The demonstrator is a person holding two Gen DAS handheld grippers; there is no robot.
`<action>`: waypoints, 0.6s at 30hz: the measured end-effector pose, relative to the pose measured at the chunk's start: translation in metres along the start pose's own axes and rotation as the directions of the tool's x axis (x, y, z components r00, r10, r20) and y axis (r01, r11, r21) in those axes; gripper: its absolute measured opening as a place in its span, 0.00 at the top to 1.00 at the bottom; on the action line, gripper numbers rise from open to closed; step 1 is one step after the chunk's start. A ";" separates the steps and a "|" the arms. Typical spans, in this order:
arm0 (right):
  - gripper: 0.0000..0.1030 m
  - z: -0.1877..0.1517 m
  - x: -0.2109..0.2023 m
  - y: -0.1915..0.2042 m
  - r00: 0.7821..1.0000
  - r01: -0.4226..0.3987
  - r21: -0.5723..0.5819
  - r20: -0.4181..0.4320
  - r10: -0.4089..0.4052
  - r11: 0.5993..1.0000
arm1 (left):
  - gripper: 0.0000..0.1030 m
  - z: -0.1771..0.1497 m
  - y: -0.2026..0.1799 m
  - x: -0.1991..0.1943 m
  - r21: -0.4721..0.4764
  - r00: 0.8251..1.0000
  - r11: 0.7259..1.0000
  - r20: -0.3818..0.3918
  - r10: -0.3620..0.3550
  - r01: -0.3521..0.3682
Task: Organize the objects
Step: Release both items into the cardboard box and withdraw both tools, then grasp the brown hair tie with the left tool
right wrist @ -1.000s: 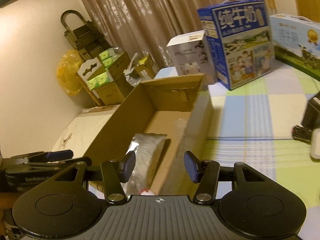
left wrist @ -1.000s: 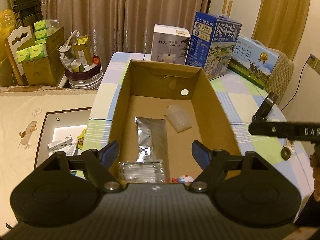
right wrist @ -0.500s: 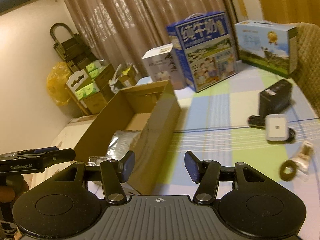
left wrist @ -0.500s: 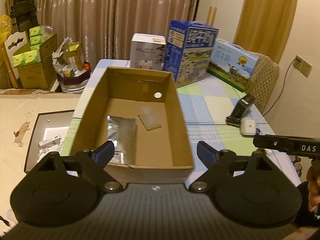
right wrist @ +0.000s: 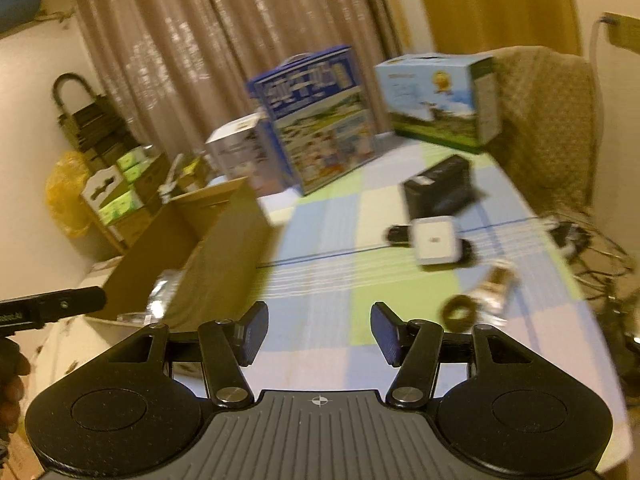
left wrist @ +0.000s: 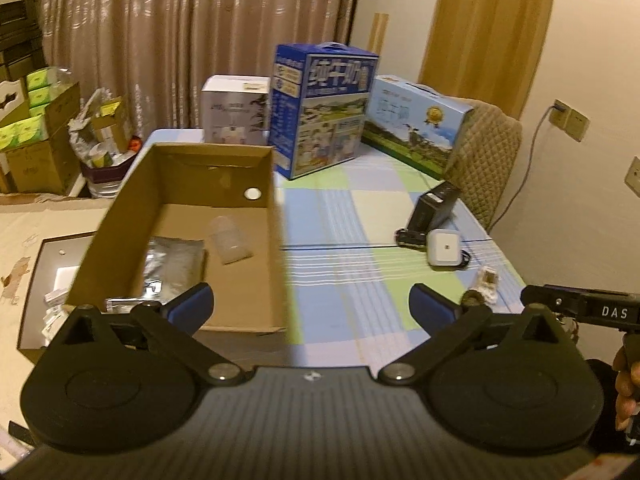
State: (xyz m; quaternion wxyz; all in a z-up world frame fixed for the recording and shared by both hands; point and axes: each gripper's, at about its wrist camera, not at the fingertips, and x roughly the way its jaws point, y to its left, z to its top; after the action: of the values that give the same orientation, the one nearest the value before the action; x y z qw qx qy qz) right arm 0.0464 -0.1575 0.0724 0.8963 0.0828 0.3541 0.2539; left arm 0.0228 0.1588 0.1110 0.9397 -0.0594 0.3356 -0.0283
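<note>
An open cardboard box (left wrist: 276,240) stands on the left of the checked tablecloth. Inside it lie a silver foil pouch (left wrist: 172,264) and a clear plastic bag (left wrist: 230,240). To the right on the cloth sit a black box (right wrist: 438,188), a white square charger (right wrist: 434,242), a small clear packet (right wrist: 496,284) and a dark ring (right wrist: 460,312). My left gripper (left wrist: 310,306) hovers at the box's near right corner, its jaws opening wide with nothing between them. My right gripper (right wrist: 319,328) is open and empty over bare cloth, short of the ring.
Two milk cartons (left wrist: 326,112) (left wrist: 416,124) and a white appliance box (left wrist: 236,110) line the table's far edge. A quilted chair back (left wrist: 484,160) stands behind the right side. Cables (right wrist: 588,248) hang off the right edge. Stacked boxes (left wrist: 36,136) sit on the floor at left.
Both grippers have pulled back from over the cardboard box and swung right toward the small items on the cloth. The left jaws have spread wider.
</note>
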 end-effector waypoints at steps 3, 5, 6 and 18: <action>0.47 -0.001 -0.014 -0.024 0.999 0.045 0.030 0.019 -0.045 0.999 | 0.01 0.001 -0.018 0.007 0.021 1.000 1.000 -0.004 -0.018 0.018; 0.47 -0.001 -0.021 -0.038 0.997 0.074 0.050 0.030 -0.075 0.996 | 0.01 0.002 -0.029 0.013 0.032 0.999 0.999 -0.007 -0.032 0.032; 0.47 -0.001 -0.025 -0.046 0.995 0.088 0.057 0.035 -0.090 0.994 | 0.01 0.002 -0.035 0.016 0.036 0.999 0.999 -0.008 -0.039 0.039; 0.47 -0.004 -0.046 -0.116 0.980 0.185 0.150 0.041 -0.193 0.971 | 0.01 0.001 -0.098 0.063 0.111 0.992 0.987 -0.070 -0.107 0.114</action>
State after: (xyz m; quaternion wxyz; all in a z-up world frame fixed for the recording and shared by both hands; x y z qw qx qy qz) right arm 0.0612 -0.2811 0.0585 0.9174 0.1207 0.3531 0.1387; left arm 0.0710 0.0563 0.0850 0.9273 -0.0226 0.3595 -0.1015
